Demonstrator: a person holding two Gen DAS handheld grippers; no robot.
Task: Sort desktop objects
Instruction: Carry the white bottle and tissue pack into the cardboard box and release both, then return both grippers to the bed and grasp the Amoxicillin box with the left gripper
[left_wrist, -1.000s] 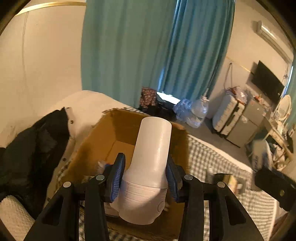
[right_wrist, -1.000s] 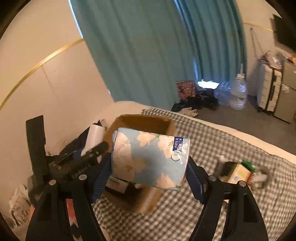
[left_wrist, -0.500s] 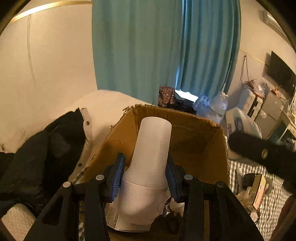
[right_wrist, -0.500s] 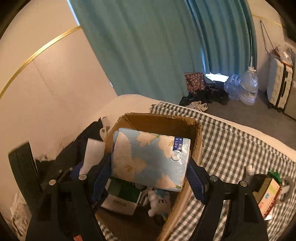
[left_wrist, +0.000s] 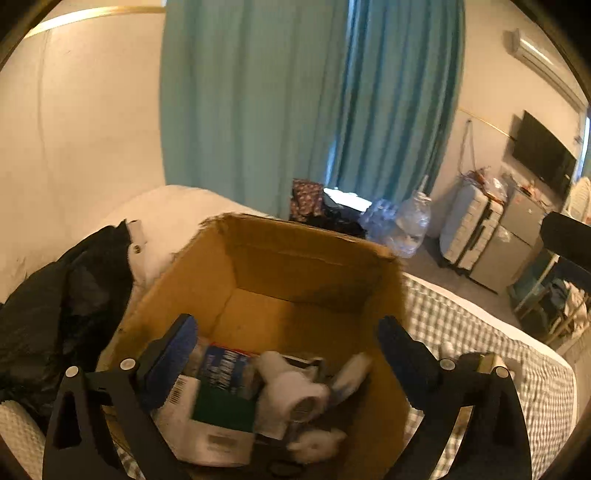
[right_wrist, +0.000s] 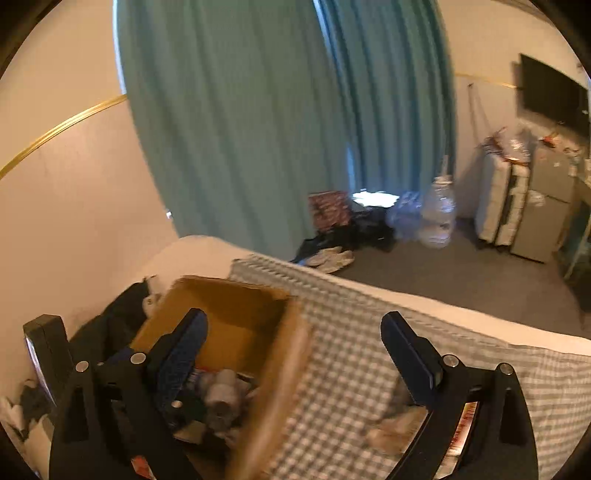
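Observation:
An open cardboard box stands on the checked bedspread. My left gripper is open and empty just above the box. Inside lie a white bottle, a white and green carton and a blue printed pack. My right gripper is open and empty, above the box's right wall and the bedspread. The box's contents show blurred in the right wrist view.
A black jacket lies left of the box. Small packets lie on the bedspread by my right gripper. Teal curtains, water jugs, suitcases and a wall TV are beyond the bed.
My left gripper opened and let the white bottle go into the box. My right gripper opened and no longer holds the blue floral tissue pack; it swung right.

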